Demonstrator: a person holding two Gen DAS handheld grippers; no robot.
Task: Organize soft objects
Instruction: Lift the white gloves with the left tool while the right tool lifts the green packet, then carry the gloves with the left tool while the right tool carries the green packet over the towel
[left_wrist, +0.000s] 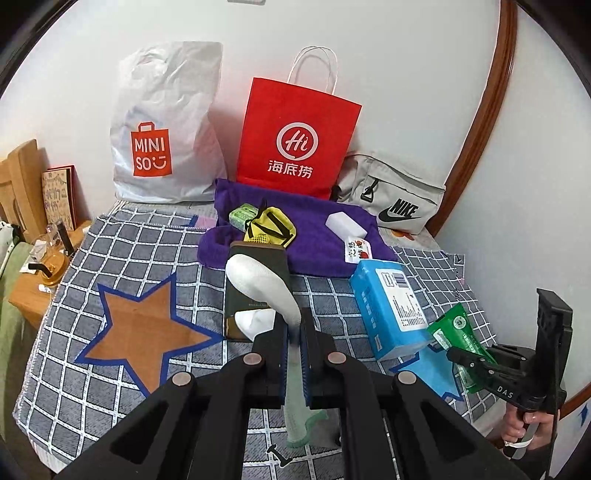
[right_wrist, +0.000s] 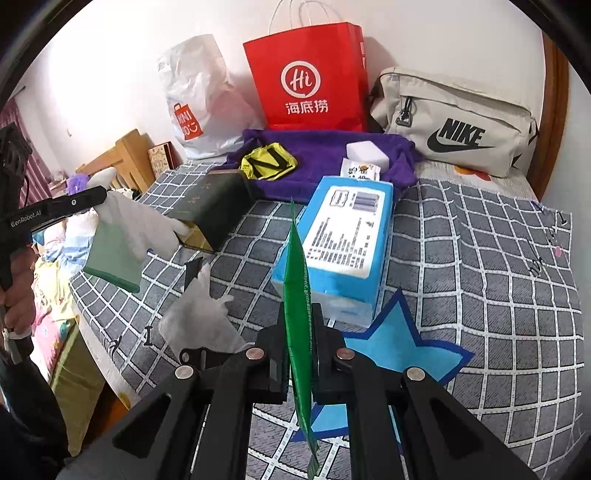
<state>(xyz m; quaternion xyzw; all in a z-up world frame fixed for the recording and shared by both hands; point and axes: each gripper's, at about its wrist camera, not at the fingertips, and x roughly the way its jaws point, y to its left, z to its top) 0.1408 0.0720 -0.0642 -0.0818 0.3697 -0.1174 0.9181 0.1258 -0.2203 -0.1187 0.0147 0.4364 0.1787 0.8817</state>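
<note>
The left gripper (left_wrist: 294, 332) is pinching a white sock (left_wrist: 258, 277) by its pale green cuff, its jaws closed tight on the fabric, so that the sock is hanging above the checked cloth (left_wrist: 129, 240), its toe pointing toward a dark box (left_wrist: 255, 273). A second white sock (left_wrist: 253, 323) is lying crumpled on the cloth just beside that box. The right gripper (right_wrist: 299, 347) is clamping a green packet (right_wrist: 297, 295) edge-on, jaws closed on it, and is holding it up over the cloth near a blue tissue pack (right_wrist: 343, 236). The tissue pack is resting partly on a blue star (right_wrist: 402, 350); an orange star (left_wrist: 144, 325) is printed toward the left. Behind, a purple towel (left_wrist: 314, 243) is carrying a yellow pouch (left_wrist: 271, 227), a small green item (left_wrist: 242, 214), a white sponge (left_wrist: 345, 225) and a small sachet (left_wrist: 356, 251). Against the wall a white Miniso bag (left_wrist: 166, 125), a red paper bag (left_wrist: 295, 136) and a grey Nike bag (left_wrist: 395, 199) are standing side by side.
</note>
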